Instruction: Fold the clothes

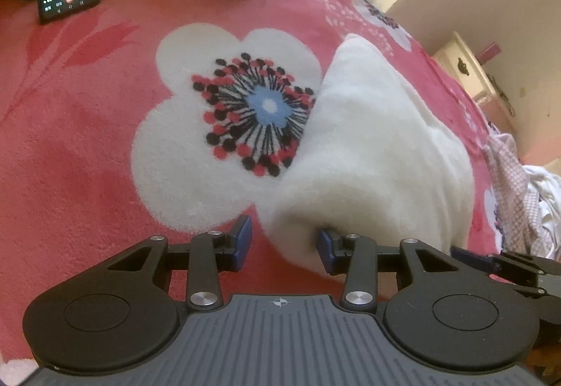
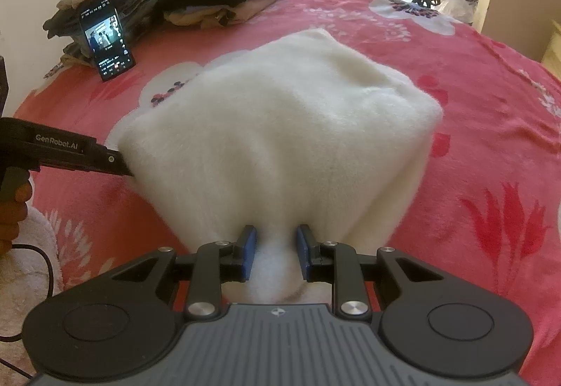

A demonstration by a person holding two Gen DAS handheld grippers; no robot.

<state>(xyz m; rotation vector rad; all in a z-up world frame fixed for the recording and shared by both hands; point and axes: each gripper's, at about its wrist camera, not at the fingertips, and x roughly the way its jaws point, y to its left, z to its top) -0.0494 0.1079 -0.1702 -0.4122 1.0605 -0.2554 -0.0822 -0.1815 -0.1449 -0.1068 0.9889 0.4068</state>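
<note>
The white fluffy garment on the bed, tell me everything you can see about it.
The white garment looks like thick, fuzzy fleece, plain and unpatterned, folded into a soft blocky bundle. It lies on the pink flowered blanket, partly covering a big white flower. The right gripper pinches a bunched part at its near edge; the left gripper is open, one finger against its corner.

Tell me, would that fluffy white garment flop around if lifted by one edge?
Probably. The white garment already sags in soft folds from the right gripper, so it looks limp. Its fuzzy pile likely grips rather than slips. It seems light, though bulky.
</note>
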